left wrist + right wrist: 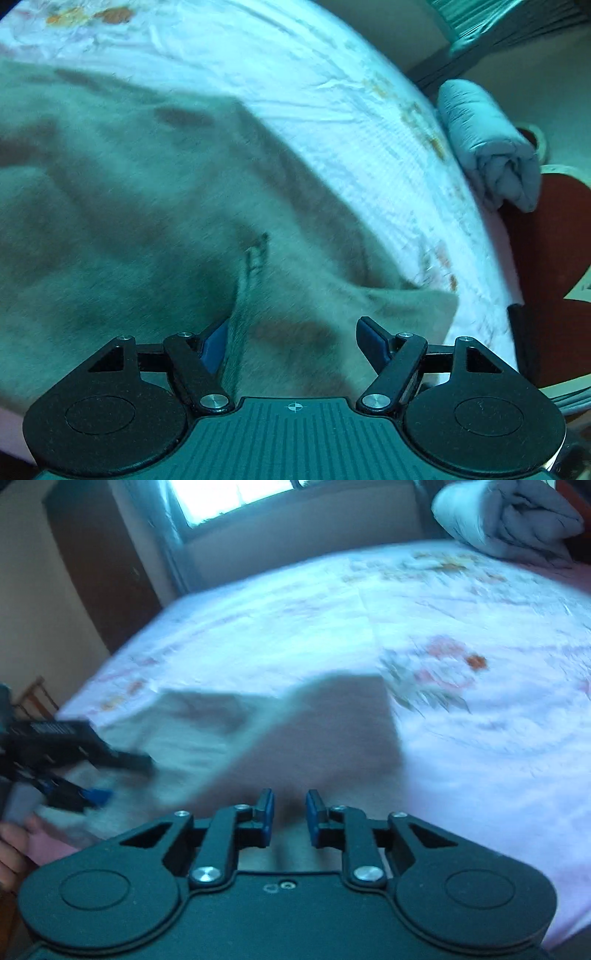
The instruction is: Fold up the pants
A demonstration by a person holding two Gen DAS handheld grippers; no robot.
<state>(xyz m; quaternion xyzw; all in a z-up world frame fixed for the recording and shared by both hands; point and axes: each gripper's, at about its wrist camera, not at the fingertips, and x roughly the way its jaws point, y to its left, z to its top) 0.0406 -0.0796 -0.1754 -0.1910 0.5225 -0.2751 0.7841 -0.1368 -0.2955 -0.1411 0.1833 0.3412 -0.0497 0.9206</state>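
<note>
left wrist view: left gripper (291, 332) half-wide over beige pants (129, 221); right gripper (290, 814) narrow, holding nothing visible.

A white bedsheet printed with orange flowers (461, 627) is spread over the bed. A rolled grey-blue quilted blanket (517, 520) is laid at its far corner. A bright window (229, 494) and a dark brown wooden wardrobe (99, 565) are seen beyond the bed.
</note>
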